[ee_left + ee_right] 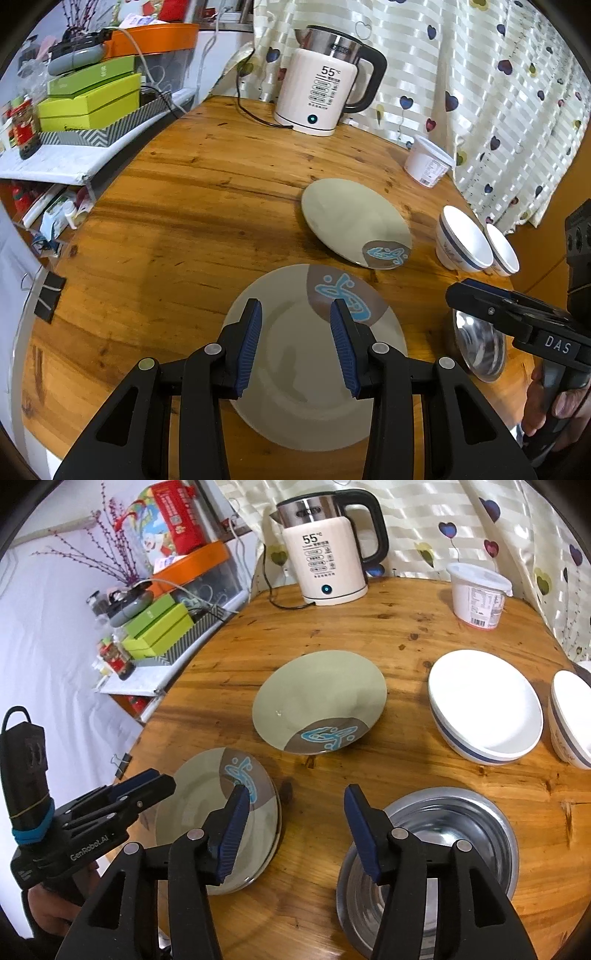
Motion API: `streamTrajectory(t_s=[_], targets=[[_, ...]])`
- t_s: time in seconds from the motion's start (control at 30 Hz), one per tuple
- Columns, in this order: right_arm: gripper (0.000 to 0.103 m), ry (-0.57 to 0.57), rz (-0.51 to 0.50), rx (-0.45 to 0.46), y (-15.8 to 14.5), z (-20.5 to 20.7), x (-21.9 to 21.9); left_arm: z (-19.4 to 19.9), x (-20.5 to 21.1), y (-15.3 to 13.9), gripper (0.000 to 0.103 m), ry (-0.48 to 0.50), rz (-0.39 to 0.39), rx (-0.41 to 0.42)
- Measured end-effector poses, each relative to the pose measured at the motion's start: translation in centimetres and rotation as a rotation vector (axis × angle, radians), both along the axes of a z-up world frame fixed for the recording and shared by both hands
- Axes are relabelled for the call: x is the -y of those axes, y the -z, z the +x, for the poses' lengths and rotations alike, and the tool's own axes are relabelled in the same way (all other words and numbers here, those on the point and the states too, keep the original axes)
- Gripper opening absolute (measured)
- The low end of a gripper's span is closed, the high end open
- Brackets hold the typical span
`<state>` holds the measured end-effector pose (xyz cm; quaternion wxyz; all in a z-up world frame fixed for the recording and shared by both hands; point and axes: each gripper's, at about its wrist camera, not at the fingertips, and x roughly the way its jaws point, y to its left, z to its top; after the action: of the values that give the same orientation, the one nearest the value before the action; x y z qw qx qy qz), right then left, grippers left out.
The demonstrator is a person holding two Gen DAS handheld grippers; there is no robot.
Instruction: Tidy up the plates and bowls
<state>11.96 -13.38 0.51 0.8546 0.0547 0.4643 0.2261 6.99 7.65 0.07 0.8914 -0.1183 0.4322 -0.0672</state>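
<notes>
Two pale green plates with a grey patch and blue drawing lie on the round wooden table. My left gripper hangs open over the near plate, nothing between its fingers. The far plate lies beyond it. In the right wrist view my right gripper stands open above bare wood, between the near plate and a steel bowl. The far plate sits mid-table. A white bowl with a blue band and a second one stand at the right.
An electric kettle with its cord stands at the table's back, a white lidded tub to its right. A heart-print curtain hangs behind. A cluttered shelf with green boxes borders the table's left edge.
</notes>
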Motion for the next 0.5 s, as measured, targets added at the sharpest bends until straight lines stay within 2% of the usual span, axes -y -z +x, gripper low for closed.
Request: streamTrajectory(t_s=[0.5], targets=[[0.054,0.054,0.022,-0.026,0.2,1.8,0.8,2.6,0.6,-0.5,0.040,0.064,0.001,-0.001]])
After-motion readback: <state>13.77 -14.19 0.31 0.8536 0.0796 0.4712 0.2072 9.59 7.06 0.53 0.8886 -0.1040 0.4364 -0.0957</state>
